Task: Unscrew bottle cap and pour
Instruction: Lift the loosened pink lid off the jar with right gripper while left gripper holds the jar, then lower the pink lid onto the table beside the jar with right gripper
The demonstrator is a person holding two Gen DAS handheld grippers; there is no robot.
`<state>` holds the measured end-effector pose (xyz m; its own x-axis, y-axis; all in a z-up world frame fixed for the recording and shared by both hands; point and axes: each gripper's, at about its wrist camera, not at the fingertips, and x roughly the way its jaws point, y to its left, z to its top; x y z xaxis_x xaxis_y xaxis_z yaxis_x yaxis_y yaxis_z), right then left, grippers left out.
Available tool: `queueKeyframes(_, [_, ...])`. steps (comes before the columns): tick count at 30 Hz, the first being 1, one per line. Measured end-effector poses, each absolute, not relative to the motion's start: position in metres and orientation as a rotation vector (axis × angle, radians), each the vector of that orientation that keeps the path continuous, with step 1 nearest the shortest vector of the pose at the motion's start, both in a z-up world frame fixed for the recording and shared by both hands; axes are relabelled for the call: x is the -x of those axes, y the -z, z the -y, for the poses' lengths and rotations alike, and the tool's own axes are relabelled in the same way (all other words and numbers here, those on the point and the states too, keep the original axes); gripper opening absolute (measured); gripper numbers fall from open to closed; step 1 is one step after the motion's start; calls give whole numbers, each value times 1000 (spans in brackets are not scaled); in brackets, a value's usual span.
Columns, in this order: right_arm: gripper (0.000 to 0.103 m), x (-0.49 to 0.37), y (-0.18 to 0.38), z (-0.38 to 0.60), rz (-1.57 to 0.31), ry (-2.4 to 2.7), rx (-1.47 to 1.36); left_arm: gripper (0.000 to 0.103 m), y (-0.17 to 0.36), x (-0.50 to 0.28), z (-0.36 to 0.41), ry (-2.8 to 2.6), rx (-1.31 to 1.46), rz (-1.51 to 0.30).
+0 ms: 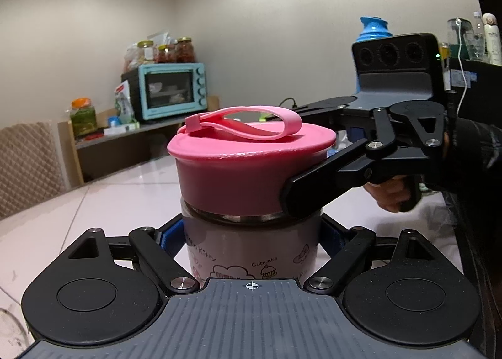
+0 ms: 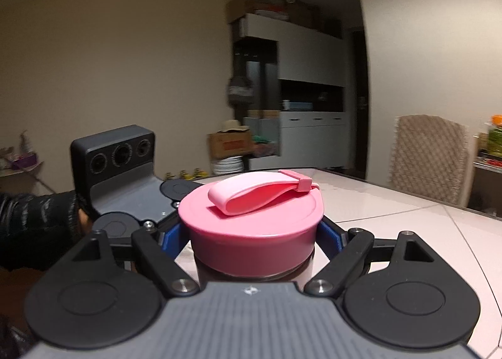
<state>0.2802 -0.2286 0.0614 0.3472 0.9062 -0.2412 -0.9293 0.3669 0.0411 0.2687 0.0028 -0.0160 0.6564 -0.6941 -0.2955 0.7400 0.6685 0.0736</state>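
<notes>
Your left hand-held gripper [image 1: 251, 240] is closed around the body of the bottle [image 1: 251, 252], its blue pads pressed to the printed wall on both sides, steadying it upright on the desk [image 1: 94, 196]. Your right hand-held gripper [image 2: 252, 233] is clamped on the pink cap [image 2: 251, 221] from the other side, jaws level with the cap's skirt. By my reading you are at the unscrewing step: the cap sits square on the neck with a metal ring showing under it, so it is not off yet, and the pour is all ahead. The bottle is opaque and covered, so you cannot tell what it holds. No receiving vessel is clearly in view
</notes>
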Motion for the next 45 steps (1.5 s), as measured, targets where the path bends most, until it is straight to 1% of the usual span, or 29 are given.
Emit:
queueKeyframes(8, [85,-296,-69,233,-242,-1315,102,89,15,-266,-12,865,-185,-259])
queueKeyframes(14, [85,-310,-74,238,-242,-1371,39,89,19,-265,-18,858,-179,-265])
queueKeyframes(17, [85,-299,-68,246,-225,-1351,25,89,19,-265,-20,830,-162,-265])
queueKeyframes(23, [85,-284,-71,262,-175,-1154,-31,89,18,-264,-15,709,-160,-281])
queueKeyframes(34, [85,-252,-67,274,-184,-724,-52,89,14,-261,2,499,-113,-301])
queueKeyframes(40, [85,-233,-47,279,-235,-538,-127,89,12,-258,10,382,-86,-295])
queueKeyframes(45, [85,-225,-25,278,-276,-440,-130,89,13,-253,16,313,-63,-283])
